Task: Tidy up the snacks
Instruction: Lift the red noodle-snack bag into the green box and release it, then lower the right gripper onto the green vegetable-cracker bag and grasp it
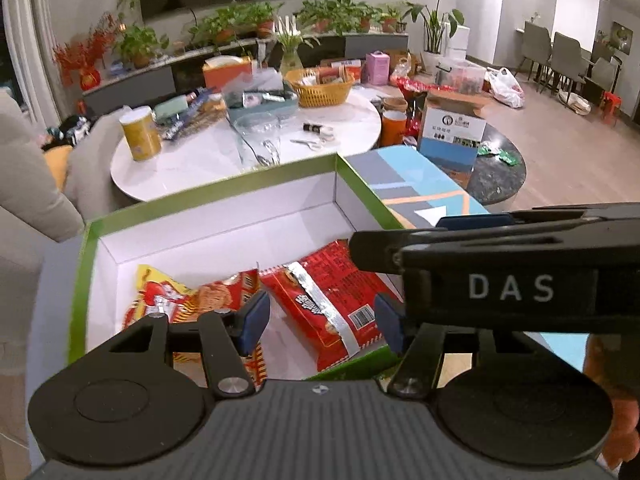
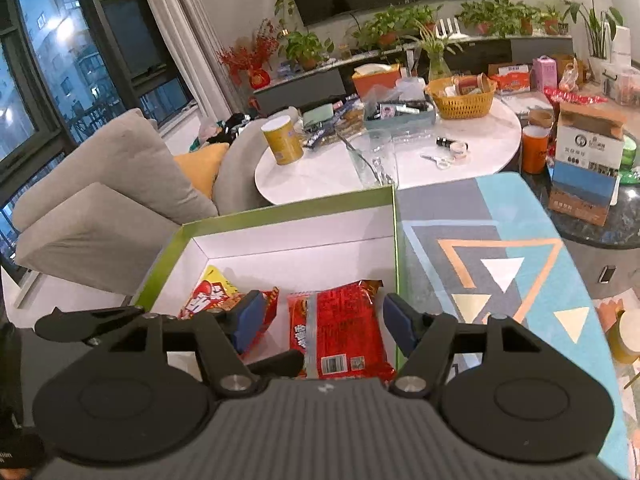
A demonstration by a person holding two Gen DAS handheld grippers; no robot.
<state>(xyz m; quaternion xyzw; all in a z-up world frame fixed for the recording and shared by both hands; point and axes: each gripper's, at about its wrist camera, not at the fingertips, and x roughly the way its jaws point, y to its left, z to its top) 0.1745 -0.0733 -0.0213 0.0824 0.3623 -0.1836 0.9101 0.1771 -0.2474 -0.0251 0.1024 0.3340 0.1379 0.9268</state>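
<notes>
A white box with a green rim (image 1: 208, 196) (image 2: 280, 208) lies open under both grippers. Two snack packets lie flat inside it: a red one (image 1: 320, 292) (image 2: 340, 320) with a silver seam and barcode, and a yellow-and-red one (image 1: 168, 292) (image 2: 212, 292) to its left. My left gripper (image 1: 320, 322) hovers over the near end of the box, open, its blue pads either side of the red packet without pressing it. My right gripper (image 2: 325, 322) hangs open over the same packet. Its black housing (image 1: 500, 280) crosses the right of the left wrist view.
The box rests on a blue-and-grey patterned surface (image 2: 500, 240). Beyond stands a white round table (image 2: 340, 176) with a yellow can (image 2: 282, 140), a woven basket (image 2: 460, 104) and clutter. A cardboard carton (image 2: 588, 160) sits at the right, a grey sofa (image 2: 100, 200) at the left.
</notes>
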